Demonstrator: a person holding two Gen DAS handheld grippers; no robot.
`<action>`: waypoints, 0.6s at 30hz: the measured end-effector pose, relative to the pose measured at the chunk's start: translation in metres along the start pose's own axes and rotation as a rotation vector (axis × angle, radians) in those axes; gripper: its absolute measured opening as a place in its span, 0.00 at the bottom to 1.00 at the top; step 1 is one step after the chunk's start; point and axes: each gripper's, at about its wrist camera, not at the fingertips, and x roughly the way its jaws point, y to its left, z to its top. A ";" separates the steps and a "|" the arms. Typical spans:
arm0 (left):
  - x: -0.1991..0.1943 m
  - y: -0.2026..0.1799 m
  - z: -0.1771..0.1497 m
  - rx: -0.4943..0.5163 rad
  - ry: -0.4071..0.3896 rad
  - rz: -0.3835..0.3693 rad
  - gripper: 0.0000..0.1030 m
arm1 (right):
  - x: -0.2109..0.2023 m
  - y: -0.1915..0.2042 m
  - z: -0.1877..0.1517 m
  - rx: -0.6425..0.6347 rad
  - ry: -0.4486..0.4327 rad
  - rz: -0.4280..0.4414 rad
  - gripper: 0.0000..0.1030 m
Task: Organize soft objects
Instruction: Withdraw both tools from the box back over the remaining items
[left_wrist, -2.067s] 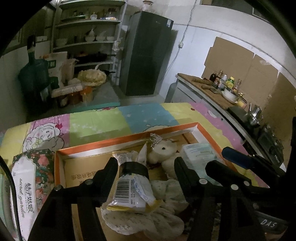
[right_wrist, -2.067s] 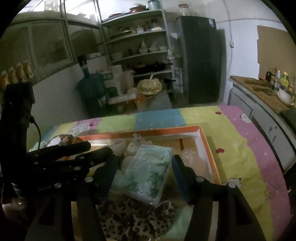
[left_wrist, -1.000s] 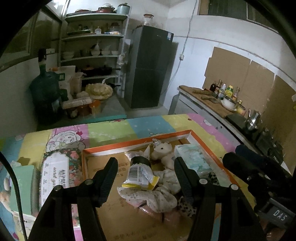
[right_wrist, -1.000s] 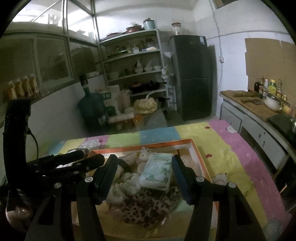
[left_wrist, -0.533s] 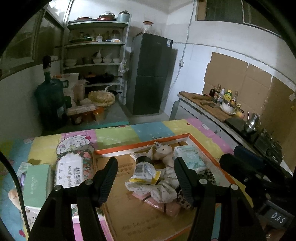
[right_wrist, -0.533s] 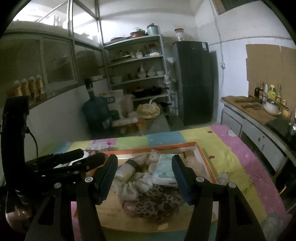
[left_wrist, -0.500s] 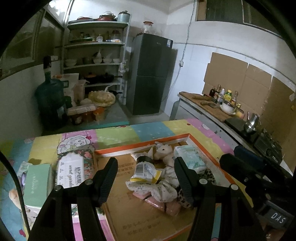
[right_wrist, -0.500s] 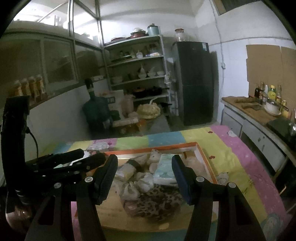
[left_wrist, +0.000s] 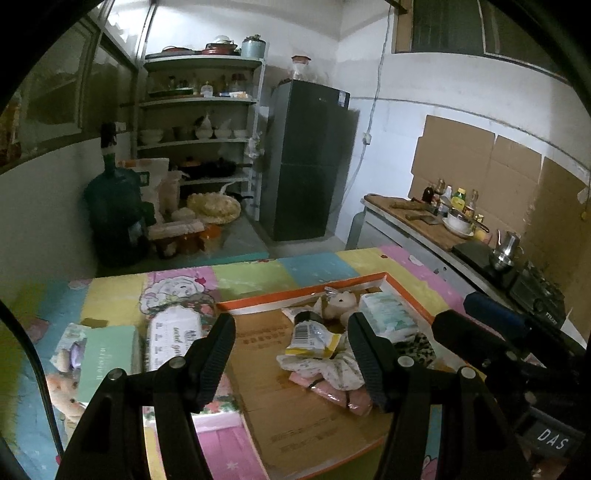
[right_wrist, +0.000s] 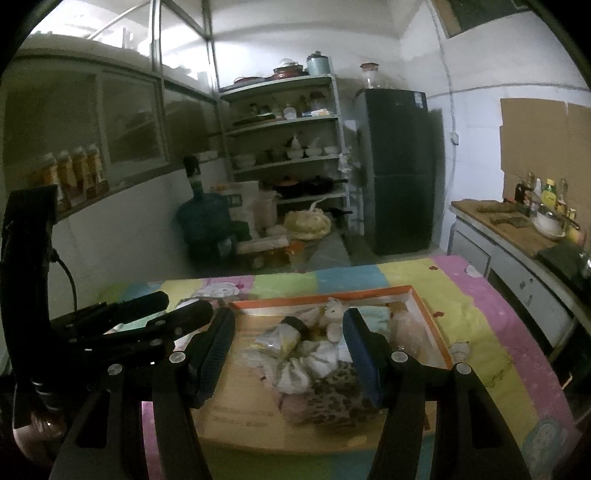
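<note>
An orange-rimmed cardboard tray (left_wrist: 295, 301) (right_wrist: 428, 306) lies on the patchwork table cover. In it are a yellow-and-white packet (left_wrist: 312, 339), a white plush toy (left_wrist: 338, 304), a pale green tissue pack (left_wrist: 388, 317), a floral cloth (left_wrist: 321, 365), a leopard-print cloth (right_wrist: 332, 398) and pink items (left_wrist: 332, 391). My left gripper (left_wrist: 295, 362) is open and empty, held back above the tray. My right gripper (right_wrist: 288, 354) is open and empty above the tray's near side.
Left of the tray lie a floral tissue pack (left_wrist: 171, 339), a green tissue box (left_wrist: 105, 358) and small toys (left_wrist: 66, 354). Shelves (left_wrist: 199, 122), a dark fridge (left_wrist: 306, 162) and a water jug (left_wrist: 110, 206) stand behind; a counter (left_wrist: 443, 225) runs along the right.
Both grippers have pulled back and up from the tray, empty. The packet and the tissue pack that lay between the fingers now rest in the tray.
</note>
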 end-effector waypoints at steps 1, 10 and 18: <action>-0.002 0.002 0.000 -0.001 -0.003 0.003 0.61 | 0.000 0.003 0.000 -0.002 0.000 0.004 0.61; -0.018 0.020 -0.002 -0.016 -0.022 0.032 0.61 | -0.001 0.026 0.000 -0.018 -0.006 0.031 0.61; -0.029 0.035 -0.010 -0.024 -0.030 0.052 0.61 | -0.001 0.042 -0.002 -0.028 -0.006 0.050 0.61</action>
